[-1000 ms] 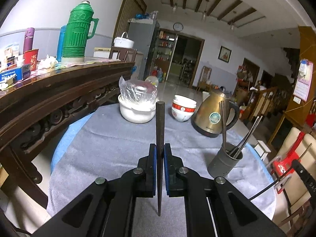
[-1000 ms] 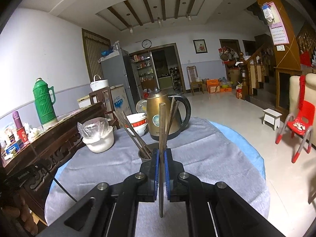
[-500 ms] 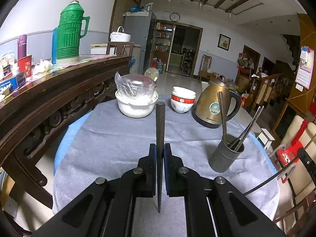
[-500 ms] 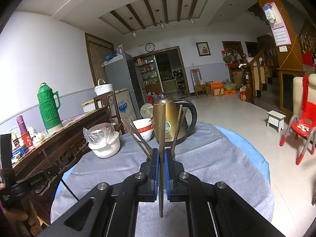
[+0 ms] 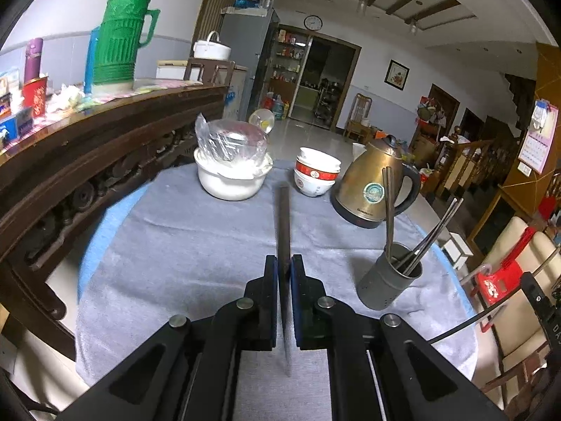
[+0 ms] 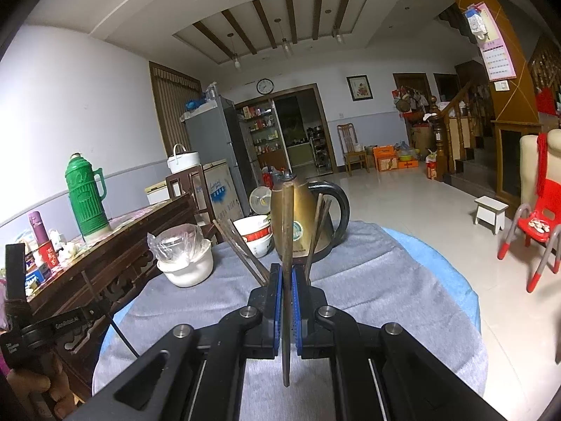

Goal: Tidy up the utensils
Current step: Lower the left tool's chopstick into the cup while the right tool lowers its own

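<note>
Grey holder [image 5: 389, 284] contains several metal chopsticks [image 5: 431, 235].

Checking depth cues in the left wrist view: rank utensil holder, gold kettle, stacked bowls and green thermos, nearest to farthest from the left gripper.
From the left gripper, shut on a dark chopstick:
1. Utensil holder, close right.
2. Gold kettle, right, behind the holder.
3. Stacked bowls, ahead, slightly beyond the kettle.
4. Green thermos, far left on the sideboard.

Left gripper [image 5: 284, 266] tilted down, jaws clamped on a dark chopstick [image 5: 282, 221] running between its pads, right gripper [image 6: 286, 277] nearer level, also clamped on a chopstick [image 6: 286, 231], a hand [image 6: 38, 386] at lower left edge.
</note>
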`<state>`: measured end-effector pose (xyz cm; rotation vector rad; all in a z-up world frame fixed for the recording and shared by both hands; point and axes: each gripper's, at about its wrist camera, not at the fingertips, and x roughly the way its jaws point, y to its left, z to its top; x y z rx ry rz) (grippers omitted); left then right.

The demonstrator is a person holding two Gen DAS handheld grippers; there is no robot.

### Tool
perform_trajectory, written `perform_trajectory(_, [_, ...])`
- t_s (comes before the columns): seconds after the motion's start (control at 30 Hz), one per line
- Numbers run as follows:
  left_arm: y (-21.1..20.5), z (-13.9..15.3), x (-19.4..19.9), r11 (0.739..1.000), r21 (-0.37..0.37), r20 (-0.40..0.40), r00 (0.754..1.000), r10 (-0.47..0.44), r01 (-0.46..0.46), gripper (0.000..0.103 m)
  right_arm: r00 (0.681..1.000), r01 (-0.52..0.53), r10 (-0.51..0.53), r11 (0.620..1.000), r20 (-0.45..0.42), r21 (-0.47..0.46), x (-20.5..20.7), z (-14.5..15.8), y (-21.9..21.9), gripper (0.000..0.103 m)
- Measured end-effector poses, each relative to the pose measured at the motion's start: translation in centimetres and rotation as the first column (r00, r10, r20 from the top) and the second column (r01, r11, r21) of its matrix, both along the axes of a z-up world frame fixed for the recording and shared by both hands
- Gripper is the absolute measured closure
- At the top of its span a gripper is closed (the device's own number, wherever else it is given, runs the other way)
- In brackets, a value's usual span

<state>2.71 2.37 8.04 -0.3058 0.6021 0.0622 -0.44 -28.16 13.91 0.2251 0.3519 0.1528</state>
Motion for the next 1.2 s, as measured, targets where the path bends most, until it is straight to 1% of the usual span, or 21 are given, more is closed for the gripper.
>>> perform_trajectory(0.17, [-0.4, 0.1, 0.5, 1.000, 0.001, -0.008, 1.000, -0.004, 0.004, 0.096, 1.000, -0.002, 0.002, 1.000, 0.001, 0.005, 0.5, 0.1, 0.0, 0.097])
perform_trajectory(0.43, [-1.0, 1.8, 1.2, 1.000, 0.011, 0.026, 0.999, -0.019, 0.019, 0.096, 1.000, -0.005, 0.005, 1.000, 0.008, 0.006, 1.0, 0.5, 0.0, 0.097])
perform_trajectory(0.77, [-1.5, 3.0, 1.6, 0.999, -0.004, 0.047, 0.998, -0.040, 0.041, 0.096, 1.000, -0.008, 0.008, 1.000, 0.029, -0.001, 1.1, 1.3, 0.1, 0.097])
perform_trajectory(0.87, [-1.3, 3.6, 1.9, 0.998, -0.027, 0.063, 0.997, -0.051, 0.052, 0.096, 0.999, -0.008, 0.008, 1.000, 0.041, 0.001, 1.4, 1.8, 0.0, 0.097])
perform_trajectory(1.03, [-0.7, 5.6, 2.6, 0.991, -0.112, 0.128, 0.990, -0.063, 0.077, 0.096, 0.996, 0.002, -0.003, 1.000, 0.084, 0.010, 1.8, 3.3, -0.7, 0.097])
perform_trajectory(1.13, [-1.3, 6.9, 3.4, 0.985, -0.137, 0.160, 0.984, -0.079, 0.102, 0.096, 0.993, 0.009, -0.012, 1.000, 0.117, 0.027, 2.6, 4.6, -1.2, 0.097])
perform_trajectory(1.2, [-2.0, 7.9, 4.1, 0.980, -0.154, 0.196, 0.976, -0.097, 0.128, 0.096, 0.990, 0.013, -0.017, 0.999, 0.140, 0.030, 3.2, 5.4, -1.3, 0.097])
